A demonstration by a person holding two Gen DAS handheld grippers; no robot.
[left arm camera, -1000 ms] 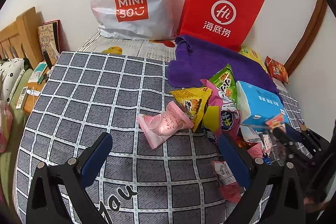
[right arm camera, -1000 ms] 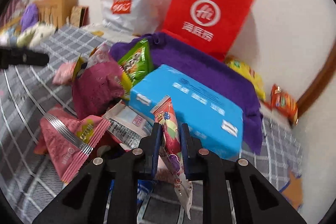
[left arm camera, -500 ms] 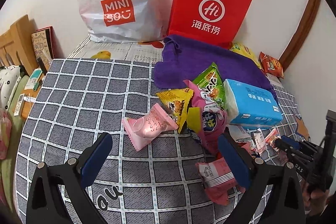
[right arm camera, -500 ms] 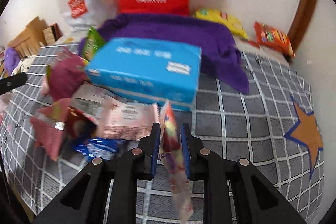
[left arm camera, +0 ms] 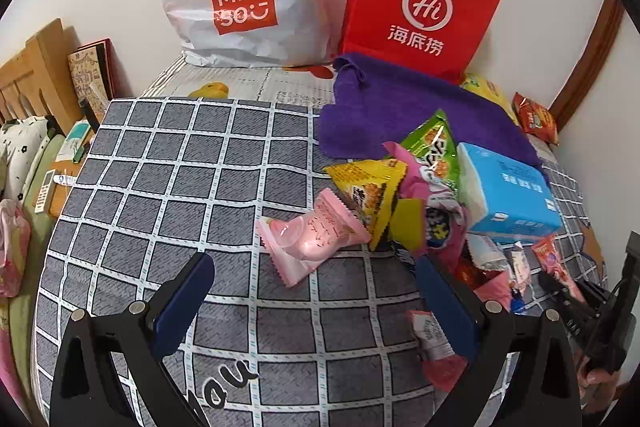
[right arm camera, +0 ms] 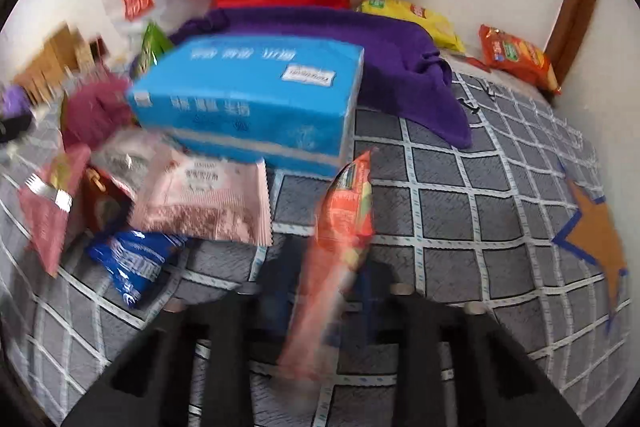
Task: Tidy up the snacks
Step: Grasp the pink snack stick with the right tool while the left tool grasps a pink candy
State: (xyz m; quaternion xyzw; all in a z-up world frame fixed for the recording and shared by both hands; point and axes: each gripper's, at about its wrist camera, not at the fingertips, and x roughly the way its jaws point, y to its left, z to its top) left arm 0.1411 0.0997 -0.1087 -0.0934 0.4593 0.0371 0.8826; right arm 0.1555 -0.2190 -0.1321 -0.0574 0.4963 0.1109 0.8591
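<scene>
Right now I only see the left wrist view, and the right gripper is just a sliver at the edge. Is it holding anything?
Observer: Yes. The right wrist view shows a long orange packet standing up between the jaws of the right gripper. The jaws have just been closing on it.
Operator: What's ahead of it?
Observer: Bare checked blanket, just right of the blue box.
Operator: Any landmark on that side?
Observer: An orange star patch with blue edging, on the blanket to the packet's right.
</scene>
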